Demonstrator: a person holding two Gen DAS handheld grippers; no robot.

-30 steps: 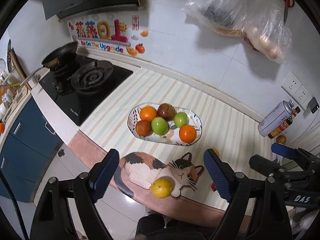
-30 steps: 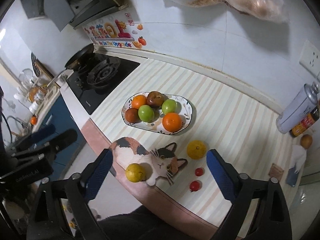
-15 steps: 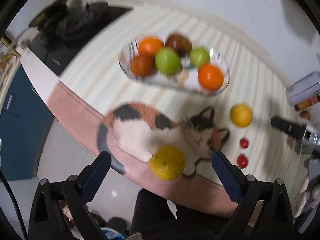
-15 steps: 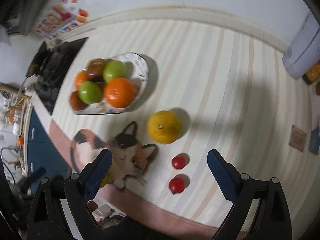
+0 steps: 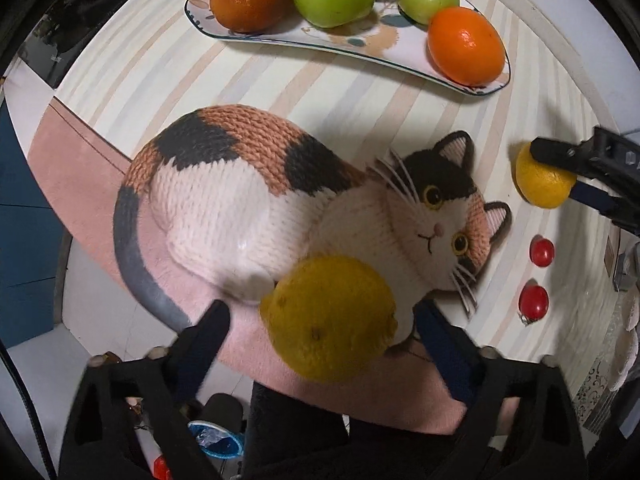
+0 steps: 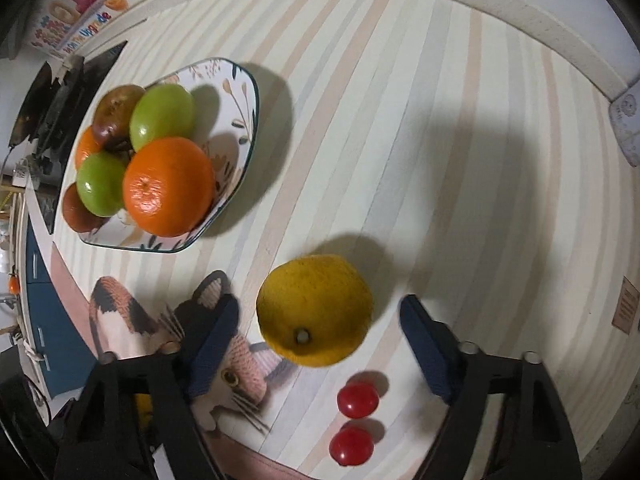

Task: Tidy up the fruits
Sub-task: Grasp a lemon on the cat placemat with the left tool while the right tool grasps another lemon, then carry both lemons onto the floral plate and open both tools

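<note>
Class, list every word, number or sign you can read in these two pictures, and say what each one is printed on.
"On The Upgrade": partly legible on the colourful wall sticker, right wrist view.
Large characters above it on the sticker: too distorted to read.
Left wrist view: no readable text.

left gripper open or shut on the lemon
Open. The left gripper has a finger on each side of the lemon, with a gap visible at both.
</note>
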